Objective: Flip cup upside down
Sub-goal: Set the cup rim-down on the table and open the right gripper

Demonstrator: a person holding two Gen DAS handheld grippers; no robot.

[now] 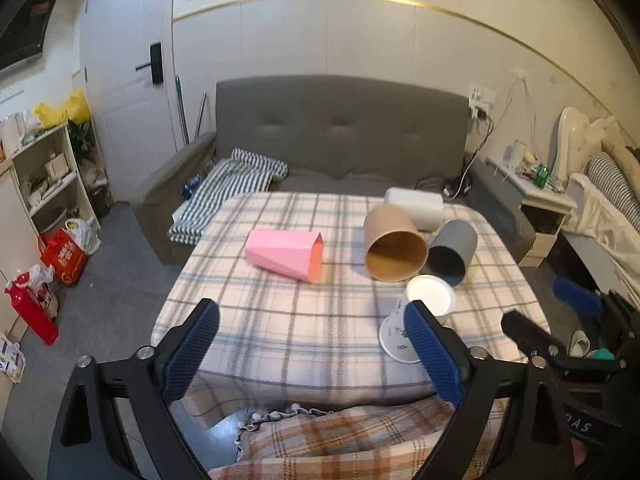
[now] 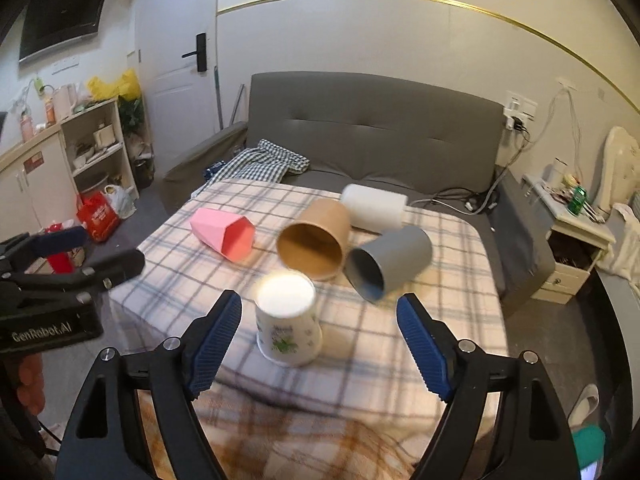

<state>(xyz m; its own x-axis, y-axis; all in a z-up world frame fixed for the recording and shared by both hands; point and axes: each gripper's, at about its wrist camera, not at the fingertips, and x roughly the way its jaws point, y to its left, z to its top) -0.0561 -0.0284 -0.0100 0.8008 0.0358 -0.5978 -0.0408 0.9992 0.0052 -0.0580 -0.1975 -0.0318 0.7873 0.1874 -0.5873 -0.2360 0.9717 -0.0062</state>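
Cup [image 2: 287, 326], white paper: upside down on my desk [image 2: 400, 344]; left hand-held gripper [image 1: 312, 344] and right hand-held gripper [image 2: 320, 332] both spread wide, empty.

pink cup [image 2: 222, 233] | brown cup [image 2: 314, 238] | grey cup [image 2: 388, 262] | plaid tablecloth [image 2: 400, 340]

The room was softly, evenly lit, shadows faint under the cups. Both fisheye views bowed the walls and blackened the corners. The paper cup [image 2: 289, 322] glared white on top and looked slightly blurred.
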